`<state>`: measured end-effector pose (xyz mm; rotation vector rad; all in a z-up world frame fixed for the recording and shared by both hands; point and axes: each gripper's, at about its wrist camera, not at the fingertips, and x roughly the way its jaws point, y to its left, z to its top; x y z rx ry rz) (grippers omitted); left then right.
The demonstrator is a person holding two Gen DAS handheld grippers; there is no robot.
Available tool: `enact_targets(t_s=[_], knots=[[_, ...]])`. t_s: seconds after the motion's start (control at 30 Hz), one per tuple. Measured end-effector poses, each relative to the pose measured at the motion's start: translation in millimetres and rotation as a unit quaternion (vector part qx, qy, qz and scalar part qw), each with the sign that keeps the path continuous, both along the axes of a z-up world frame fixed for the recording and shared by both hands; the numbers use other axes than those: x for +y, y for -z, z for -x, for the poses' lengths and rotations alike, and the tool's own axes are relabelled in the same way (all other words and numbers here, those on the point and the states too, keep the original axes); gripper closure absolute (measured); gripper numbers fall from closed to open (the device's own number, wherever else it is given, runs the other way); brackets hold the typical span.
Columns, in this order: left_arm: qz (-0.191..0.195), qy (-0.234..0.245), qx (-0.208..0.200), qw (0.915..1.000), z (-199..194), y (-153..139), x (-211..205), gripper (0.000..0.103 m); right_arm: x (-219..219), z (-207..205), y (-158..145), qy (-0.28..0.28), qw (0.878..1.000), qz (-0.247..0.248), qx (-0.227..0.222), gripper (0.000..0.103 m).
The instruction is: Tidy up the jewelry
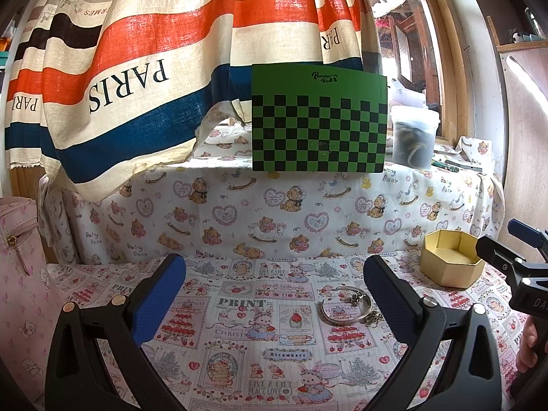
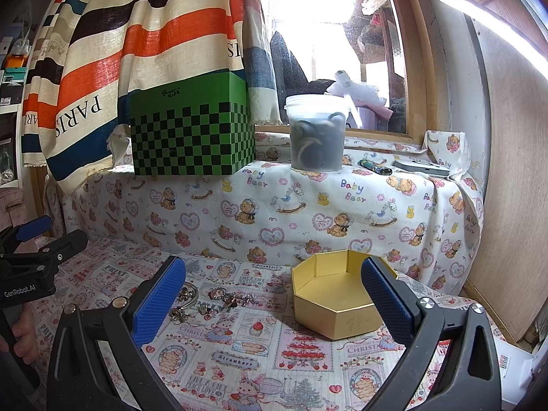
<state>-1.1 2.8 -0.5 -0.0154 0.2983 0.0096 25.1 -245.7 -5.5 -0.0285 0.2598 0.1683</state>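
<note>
Both grippers, left point(image 1: 274, 294) and right point(image 2: 274, 294), fingers apart, empty; one silver bangle point(image 1: 344, 304) with small charms left of one gold octagonal box point(image 2: 334, 303); green checkered box point(image 2: 191, 126) labelled "Panda Rob".

One gold box point(image 2: 337, 311) sits open on the desk point(image 2: 260, 359). To its left lies one silver bangle point(image 1: 344, 310) and a small heap of charms point(image 2: 227, 299), too tangled to count. Behind the gold box stand one green checkered box point(image 2: 193, 130) and one plastic tub point(image 2: 316, 133). Two grippers show, each with two blue fingers point(image 2: 161, 303).
</note>
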Motion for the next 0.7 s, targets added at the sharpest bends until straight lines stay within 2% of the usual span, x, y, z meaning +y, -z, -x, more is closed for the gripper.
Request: enact_targets(t_s=[0.7], knots=[[0.001, -0.001, 0.0, 1.0, -0.1, 0.2, 0.2, 0.0, 0.8, 3.3, -0.8, 0.003, 1.0, 0.0, -0.001, 0.0]])
